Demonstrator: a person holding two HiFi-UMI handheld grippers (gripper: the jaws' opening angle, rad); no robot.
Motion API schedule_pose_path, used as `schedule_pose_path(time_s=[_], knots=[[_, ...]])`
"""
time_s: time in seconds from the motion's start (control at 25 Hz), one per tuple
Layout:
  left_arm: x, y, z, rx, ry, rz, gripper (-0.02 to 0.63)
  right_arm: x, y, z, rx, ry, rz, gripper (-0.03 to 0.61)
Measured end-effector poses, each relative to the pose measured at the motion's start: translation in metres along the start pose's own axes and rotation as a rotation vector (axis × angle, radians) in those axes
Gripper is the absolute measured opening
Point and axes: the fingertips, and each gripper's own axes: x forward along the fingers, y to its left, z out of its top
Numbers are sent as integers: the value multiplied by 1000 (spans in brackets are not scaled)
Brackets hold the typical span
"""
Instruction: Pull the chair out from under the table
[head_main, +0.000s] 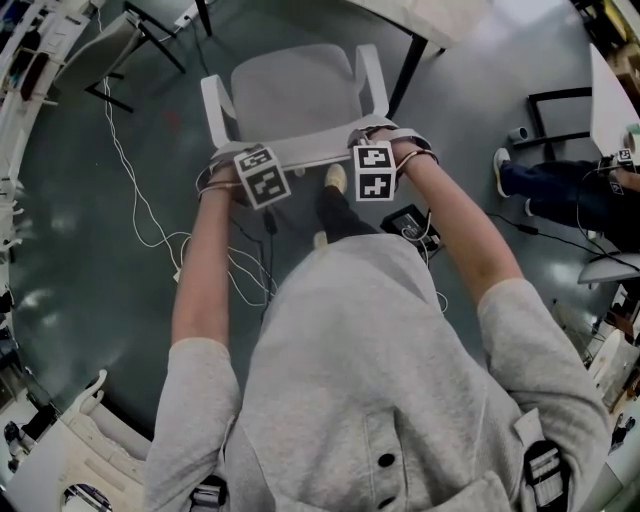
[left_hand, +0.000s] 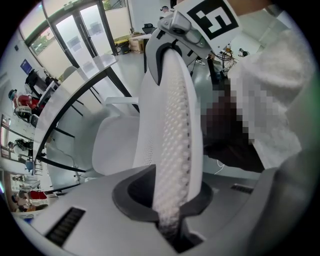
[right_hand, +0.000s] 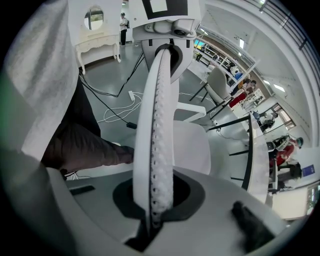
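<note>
Left tool (left_hand: 170, 226) (right tool (right_hand: 152, 220)) astride chair (head_main: 295, 100)

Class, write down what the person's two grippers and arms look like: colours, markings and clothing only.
The left gripper and right gripper each carry a cube of black-and-white square markers. Each has a pale grey moulded housing with a dark grey round collar at the jaw slot. The person wears a light grey short-sleeved top.

**A:** What's your count?

**B:** I make it one chair (head_main: 297, 100), upper centre; one left gripper (left_hand: 172, 222), one right gripper (right_hand: 152, 217), so two.

**A:** Anything else?

**B:** One table (head_main: 432, 14) at top, maybe a second table (head_main: 606, 95) at right edge; it's warped there.
</note>
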Motion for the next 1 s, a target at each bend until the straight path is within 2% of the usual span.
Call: schedule_pose_path(time_s=[0.72, 1.0], knots=[[-4, -83, 0, -18, 5, -22, 71, -21, 75, 2, -12, -8, -4, 28], [-4, -91, 2, -22, 10, -24, 78, -21, 84, 0, -10, -11, -1, 28]])
